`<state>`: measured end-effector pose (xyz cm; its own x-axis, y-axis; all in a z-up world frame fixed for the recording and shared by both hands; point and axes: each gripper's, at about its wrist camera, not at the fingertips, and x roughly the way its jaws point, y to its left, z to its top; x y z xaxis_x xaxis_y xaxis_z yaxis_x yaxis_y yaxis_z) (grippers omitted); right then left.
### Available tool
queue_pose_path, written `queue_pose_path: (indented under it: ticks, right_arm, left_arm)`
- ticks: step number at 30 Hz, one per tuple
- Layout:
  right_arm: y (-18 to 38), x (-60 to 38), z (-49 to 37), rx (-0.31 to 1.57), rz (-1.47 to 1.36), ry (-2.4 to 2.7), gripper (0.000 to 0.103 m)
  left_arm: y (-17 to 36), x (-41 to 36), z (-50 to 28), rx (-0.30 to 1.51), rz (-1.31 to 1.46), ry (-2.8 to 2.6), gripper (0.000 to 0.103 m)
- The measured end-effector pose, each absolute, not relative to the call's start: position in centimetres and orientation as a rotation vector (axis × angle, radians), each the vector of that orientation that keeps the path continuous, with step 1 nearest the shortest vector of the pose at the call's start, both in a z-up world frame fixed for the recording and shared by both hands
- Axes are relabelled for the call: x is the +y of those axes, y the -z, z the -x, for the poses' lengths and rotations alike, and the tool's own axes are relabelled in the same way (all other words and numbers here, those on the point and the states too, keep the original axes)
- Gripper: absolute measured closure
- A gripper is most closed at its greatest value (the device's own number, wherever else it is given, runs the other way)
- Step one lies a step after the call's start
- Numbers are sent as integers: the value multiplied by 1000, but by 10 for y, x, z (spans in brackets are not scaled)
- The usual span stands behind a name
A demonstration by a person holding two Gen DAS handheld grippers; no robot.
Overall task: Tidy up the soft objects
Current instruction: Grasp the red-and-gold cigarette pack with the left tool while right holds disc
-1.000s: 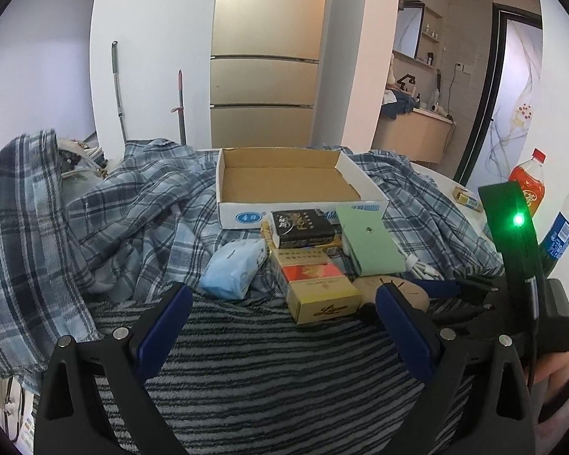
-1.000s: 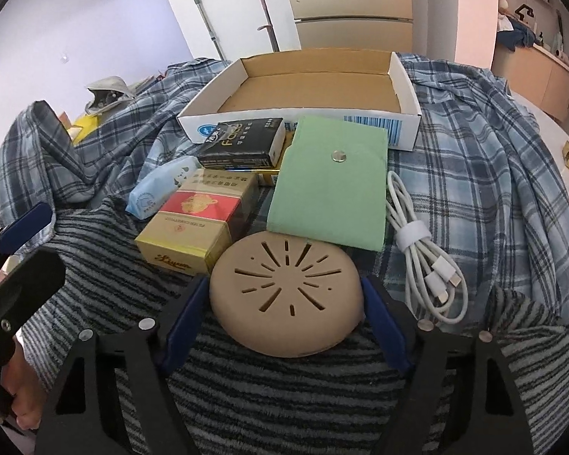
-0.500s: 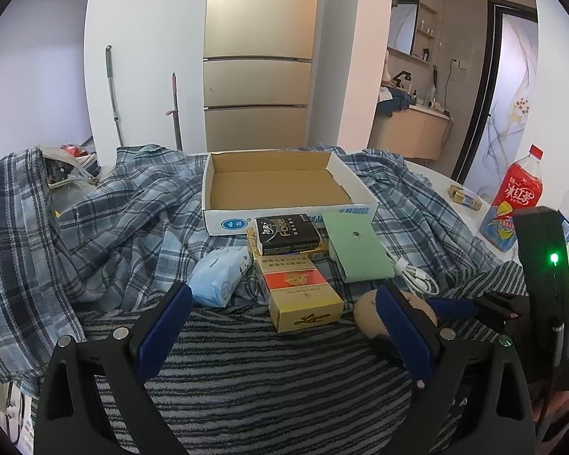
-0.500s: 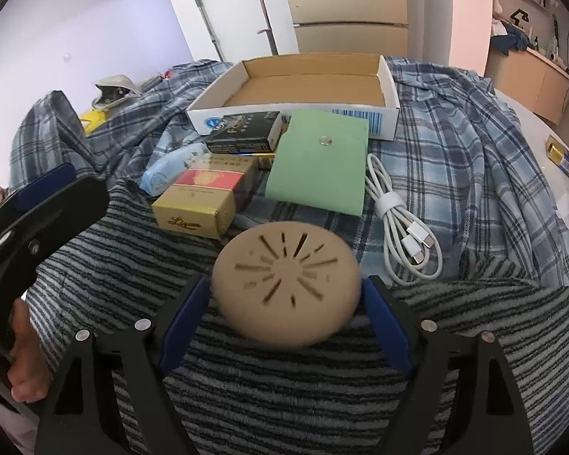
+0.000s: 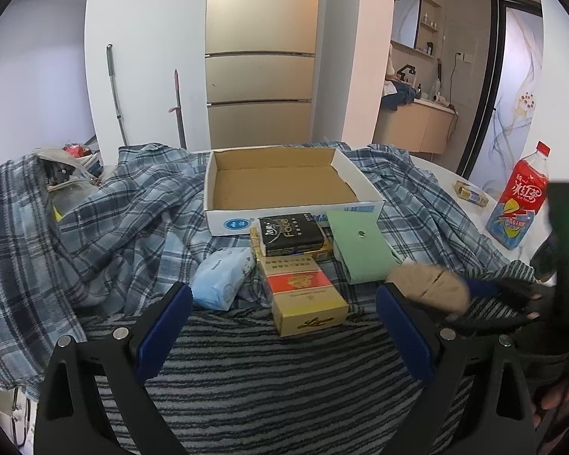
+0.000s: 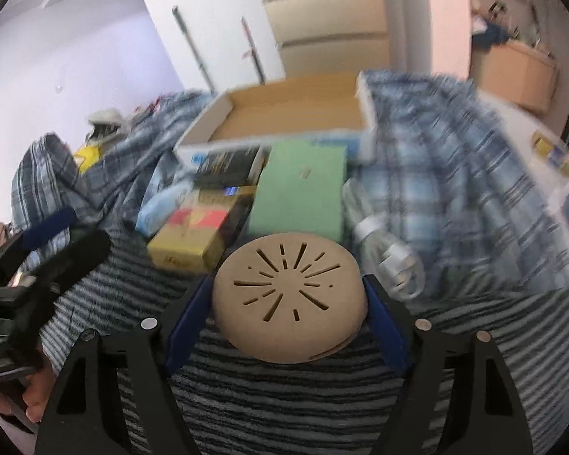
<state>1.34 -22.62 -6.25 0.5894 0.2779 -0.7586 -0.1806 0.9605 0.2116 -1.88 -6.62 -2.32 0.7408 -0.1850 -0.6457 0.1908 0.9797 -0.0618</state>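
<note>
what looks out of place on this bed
The box sits empty while the packs lie piled against its front wall, the black pack stacked askew on others. A soda bottle stands beside the shirt. Nothing looks spilled or damaged.

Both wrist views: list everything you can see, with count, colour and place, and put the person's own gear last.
Cardboard tray: one, white outside, brown inside, empty, behind the pile.
Black pack: one, before the tray.
Red-and-gold box: one, nearest in the pile.
Blue tissue pack: one, left of that box.
Green pouch: one, right of the black pack.
White cable: one, coiled, right of the pouch.
Tan round disc: one, between the right gripper's pads.
Plaid cloth: blue, underneath.
Striped cloth: grey, foreground.
Red bottle: one, far right.
Left gripper: open, empty.
Right gripper: closed on the disc.
</note>
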Motion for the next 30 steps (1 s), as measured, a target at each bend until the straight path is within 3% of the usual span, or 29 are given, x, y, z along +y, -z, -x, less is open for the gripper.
queue_pose_path:
  ticks: [9,18,23,25,30]
  right_arm:
    - [31,-247,-3,587,1,-54,26]
    - [34,-238,1,562,43,-61,26]
    - [36,-238,0,564,47,-63,26]
    - [37,-240,0,568,38,-63,26]
    - [38,-245,-1,578,14,-56,26]
  left_arm:
    - [39,-87,-6,760,-34,198,4]
    - [67,-100,-21,857,-70,219,5]
    - [76,-101,-26,906,-71,219,19]
    - [79,-100,-27,925,-59,227,40]
    - [72,-91,-16,903,-21,226,40]
